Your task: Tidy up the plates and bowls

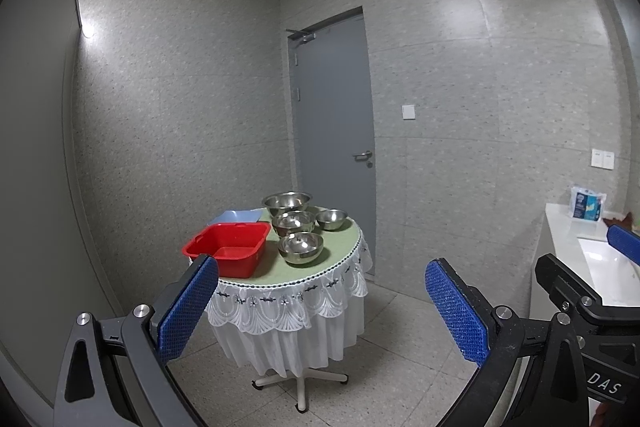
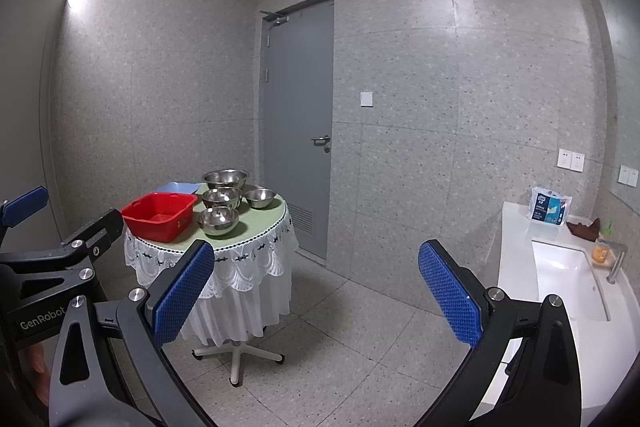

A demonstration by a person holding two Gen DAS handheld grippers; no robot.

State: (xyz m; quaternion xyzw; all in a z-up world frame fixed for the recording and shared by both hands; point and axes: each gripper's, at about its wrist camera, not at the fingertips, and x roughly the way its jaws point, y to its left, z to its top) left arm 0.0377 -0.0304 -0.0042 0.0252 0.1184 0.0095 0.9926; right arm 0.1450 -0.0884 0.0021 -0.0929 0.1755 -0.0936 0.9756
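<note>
We stand well back from the round tabletop (image 1: 320, 267), both grippers raised and pointed at it across bare floor; nothing about the sorting looks begun. Left gripper (image 1: 322, 307): fingers (image 1: 186, 307) spread wide, nothing between them. Right gripper (image 2: 316, 297): fingers (image 2: 182, 293) likewise spread wide and empty. On the green cloth sit four steel bowls, all apart: large bowl (image 1: 287, 203) at the far edge, a mid bowl (image 1: 293, 222) in front of it, a small bowl (image 1: 331, 219) to the right, and the near bowl (image 1: 301, 247) closest to us. Something small seems to lie inside the mid and near bowls, too small to tell what. Red tub (image 1: 228, 247) sits at the left, looks empty from here. Blue plate (image 1: 236, 217) lies behind the tub, partly hidden by it; we cannot tell whether it is one plate or a stack. We judge the task at its very start: no bowl nested, nothing in the tub. Left to do: approach, then gather or nest the bowls and place the plate. A white sink counter (image 2: 516, 239) stands off to the right, uninvolved so far
</note>
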